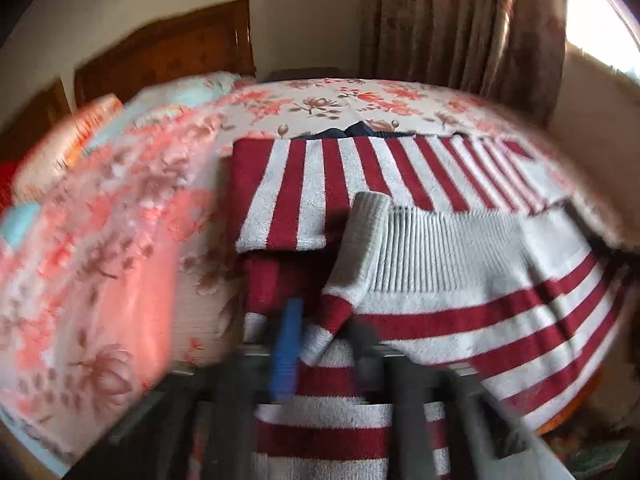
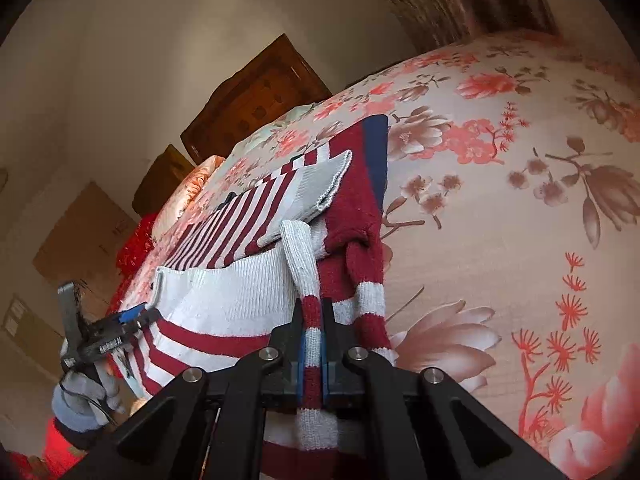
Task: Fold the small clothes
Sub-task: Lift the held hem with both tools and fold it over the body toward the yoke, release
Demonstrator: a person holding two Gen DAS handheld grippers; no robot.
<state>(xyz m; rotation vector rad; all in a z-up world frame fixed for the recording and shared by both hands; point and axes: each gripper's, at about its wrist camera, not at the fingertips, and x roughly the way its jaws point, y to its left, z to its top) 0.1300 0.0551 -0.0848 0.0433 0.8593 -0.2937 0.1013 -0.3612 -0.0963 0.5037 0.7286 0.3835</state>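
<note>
On a floral-sheeted bed (image 2: 500, 208) with a wooden headboard (image 2: 256, 96) and curtain (image 1: 460, 20) beyond, both grippers' jaws clamp the red-and-white striped sweater (image 1: 420, 184): right gripper (image 2: 312, 344) a sleeve, left gripper (image 2: 138, 316) the hem.

Floral bedspread (image 2: 500, 240), wooden headboard (image 1: 168, 52), brown curtain (image 1: 460, 20).

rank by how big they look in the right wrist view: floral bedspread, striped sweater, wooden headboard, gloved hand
1. floral bedspread, fills most of the view
2. striped sweater
3. wooden headboard, farther off, so its true size is unsure
4. gloved hand, smallest as seen
</note>
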